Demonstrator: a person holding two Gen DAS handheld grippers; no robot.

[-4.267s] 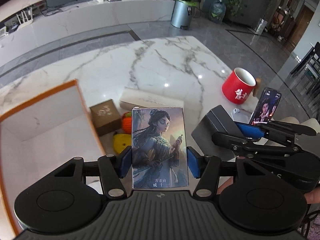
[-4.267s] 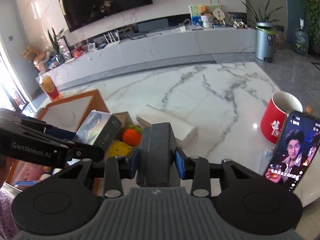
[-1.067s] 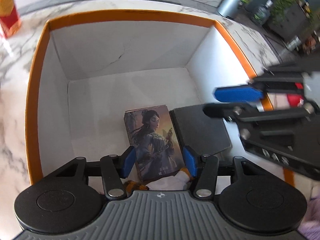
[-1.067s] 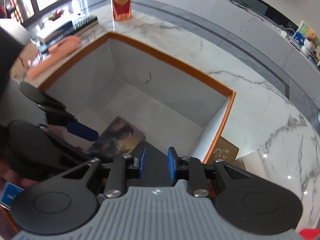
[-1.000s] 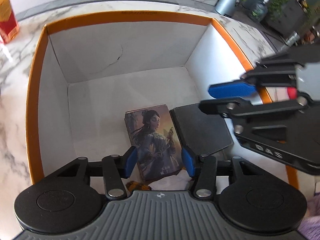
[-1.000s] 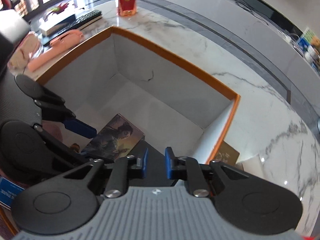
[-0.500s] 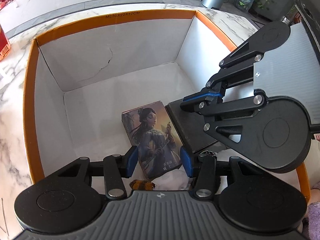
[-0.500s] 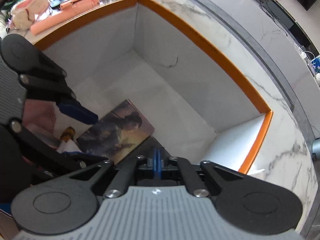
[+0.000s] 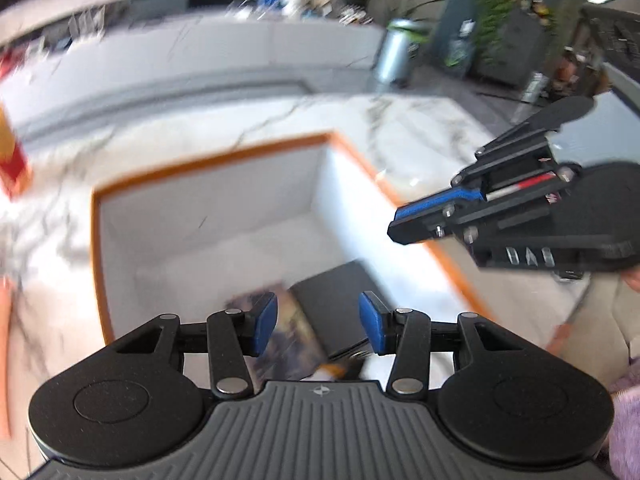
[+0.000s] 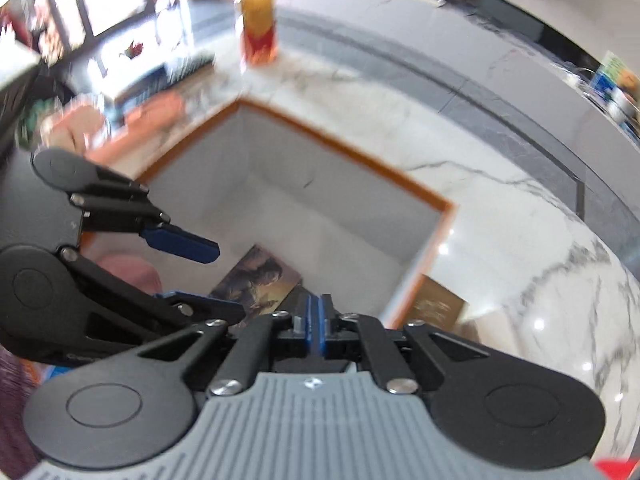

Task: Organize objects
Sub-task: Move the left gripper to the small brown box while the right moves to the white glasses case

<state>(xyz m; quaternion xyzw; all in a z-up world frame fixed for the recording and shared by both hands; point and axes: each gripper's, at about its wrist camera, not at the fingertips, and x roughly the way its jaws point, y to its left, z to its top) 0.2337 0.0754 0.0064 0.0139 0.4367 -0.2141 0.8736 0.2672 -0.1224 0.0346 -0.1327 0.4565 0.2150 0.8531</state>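
In the orange-rimmed box point(image 9: 208, 162), picture box point(image 10: 256, 280) lies flat; left tongs point(image 9: 318, 322) spread, right tongs point(image 10: 319, 330) pressed together.

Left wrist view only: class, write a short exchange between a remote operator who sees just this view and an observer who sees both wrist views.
Operator: From the side, is the right gripper closed?
Observer: Yes. Its blue pads meet, with nothing between them.
Operator: Is anything lying outside the orange-rimmed box?
Observer: A small brown box lies on the marble table, just outside the near right corner.
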